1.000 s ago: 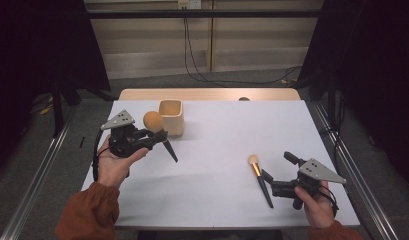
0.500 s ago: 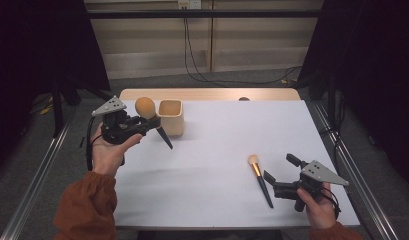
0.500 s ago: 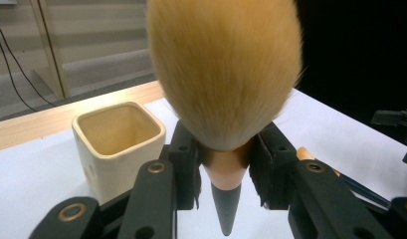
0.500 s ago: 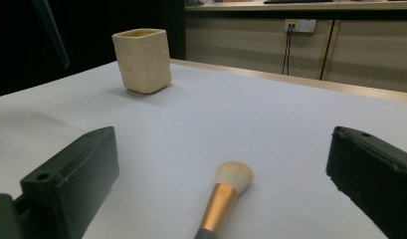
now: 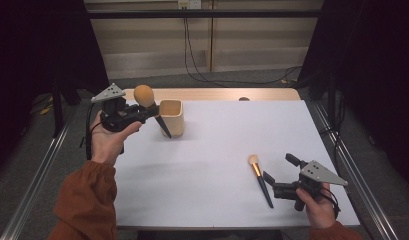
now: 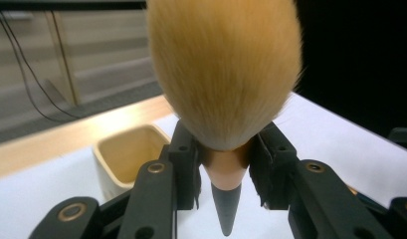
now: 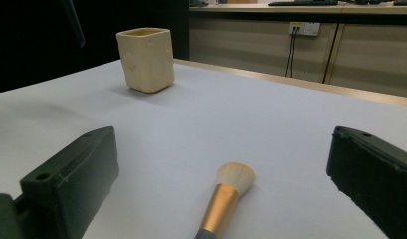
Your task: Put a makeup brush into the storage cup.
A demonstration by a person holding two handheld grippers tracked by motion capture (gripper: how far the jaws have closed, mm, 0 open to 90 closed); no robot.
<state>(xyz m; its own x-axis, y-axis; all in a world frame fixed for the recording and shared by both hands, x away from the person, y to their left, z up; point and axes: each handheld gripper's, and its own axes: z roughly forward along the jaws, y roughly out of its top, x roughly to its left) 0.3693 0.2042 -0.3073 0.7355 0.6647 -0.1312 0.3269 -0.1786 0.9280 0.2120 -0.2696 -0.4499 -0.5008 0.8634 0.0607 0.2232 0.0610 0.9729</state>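
Note:
My left gripper (image 5: 146, 112) is raised at the table's far left, shut on a large makeup brush (image 5: 143, 95) just below its bushy orange head. The brush's dark handle slants down toward the beige square cup (image 5: 172, 118). In the left gripper view the pads clamp the copper ferrule (image 6: 225, 167) under the brush head (image 6: 223, 74), and the cup (image 6: 125, 155) stands behind at left. My right gripper (image 5: 278, 168) rests open near the front right. A smaller brush (image 5: 259, 177) lies on the table between its jaws, seen close as the small brush (image 7: 226, 194) in the right gripper view.
A white sheet (image 5: 217, 150) covers the table, with a wooden strip (image 5: 217, 94) along the far edge. Metal rails run down both sides. The cup (image 7: 145, 59) stands at the far left of the sheet. Cables hang on the wall behind.
The left hand has lifted the large brush up and back to the left, from low beside the cup to above its rim. The right gripper and small brush have stayed put.

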